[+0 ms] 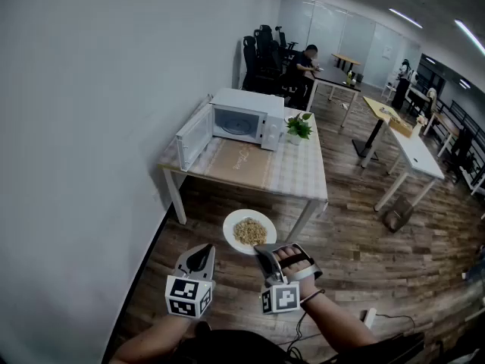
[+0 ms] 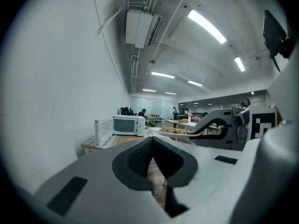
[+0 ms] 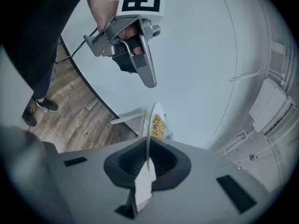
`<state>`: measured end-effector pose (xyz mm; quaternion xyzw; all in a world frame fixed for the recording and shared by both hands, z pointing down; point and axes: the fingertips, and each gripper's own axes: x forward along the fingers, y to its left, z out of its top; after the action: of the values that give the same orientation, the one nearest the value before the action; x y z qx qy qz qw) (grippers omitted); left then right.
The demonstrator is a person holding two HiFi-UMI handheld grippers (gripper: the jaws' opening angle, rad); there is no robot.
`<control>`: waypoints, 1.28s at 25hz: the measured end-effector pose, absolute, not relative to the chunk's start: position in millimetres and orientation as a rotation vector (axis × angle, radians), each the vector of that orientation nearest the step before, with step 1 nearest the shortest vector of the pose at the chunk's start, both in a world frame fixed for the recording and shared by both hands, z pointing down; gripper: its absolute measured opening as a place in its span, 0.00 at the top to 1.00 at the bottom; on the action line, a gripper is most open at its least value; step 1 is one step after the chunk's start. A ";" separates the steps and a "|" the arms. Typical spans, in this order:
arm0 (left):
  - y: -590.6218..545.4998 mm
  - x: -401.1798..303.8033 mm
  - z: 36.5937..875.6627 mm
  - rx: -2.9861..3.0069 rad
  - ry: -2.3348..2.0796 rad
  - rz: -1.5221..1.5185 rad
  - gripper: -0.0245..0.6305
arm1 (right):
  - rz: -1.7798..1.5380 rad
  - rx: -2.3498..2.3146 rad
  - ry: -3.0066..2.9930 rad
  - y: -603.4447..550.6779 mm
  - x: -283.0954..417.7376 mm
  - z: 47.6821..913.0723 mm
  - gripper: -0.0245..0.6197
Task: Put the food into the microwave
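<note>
The right gripper (image 1: 265, 252), jaws clamped on the plate (image 1: 231, 224) rim, holds the food (image 1: 249, 233) level, well short of the microwave (image 1: 246, 121) straight ahead, its door (image 1: 193, 136) swung open leftward; the left gripper (image 1: 200, 258), closed and empty, sits alongside.

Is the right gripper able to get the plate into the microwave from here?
Probably not yet: the right gripper holds the plate over the floor, well short of the microwave. Its door stands open, though.

We see left gripper (image 2: 152, 146) jaws together, empty; microwave (image 2: 127, 124) door open ahead; right gripper (image 2: 198, 130) holding food plate (image 2: 174, 132).
</note>
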<state>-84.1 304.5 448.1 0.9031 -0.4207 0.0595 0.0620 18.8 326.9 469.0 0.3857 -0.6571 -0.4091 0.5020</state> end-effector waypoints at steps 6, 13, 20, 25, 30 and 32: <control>301.8 -90.2 447.9 2.715 -1.285 0.169 0.95 | -0.991 0.926 -1.598 324.3 11.6 465.5 0.93; 293.9 -92.9 450.2 2.720 -1.271 0.169 0.95 | -0.982 0.947 -1.619 318.4 6.3 464.5 0.93; 282.5 -102.8 449.8 2.726 -1.254 0.162 0.95 | -0.985 0.978 -1.629 308.8 -5.7 458.5 0.93; 269.2 -116.2 449.4 2.730 -1.237 0.148 0.95 | -0.968 0.983 -1.615 295.9 -16.9 458.7 0.93; 256.3 -130.1 452.2 2.734 -1.222 0.131 0.95 | -0.954 0.991 -1.604 285.6 -28.3 460.8 0.93; 250.9 -137.3 452.1 2.736 -1.216 0.124 0.95 | -0.949 0.996 -1.600 281.6 -35.2 460.4 0.93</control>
<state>-137.3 250.9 452.1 0.9106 -0.4048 0.0412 0.0726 -35.2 281.6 460.4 0.4106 -0.6597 -0.3913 0.4931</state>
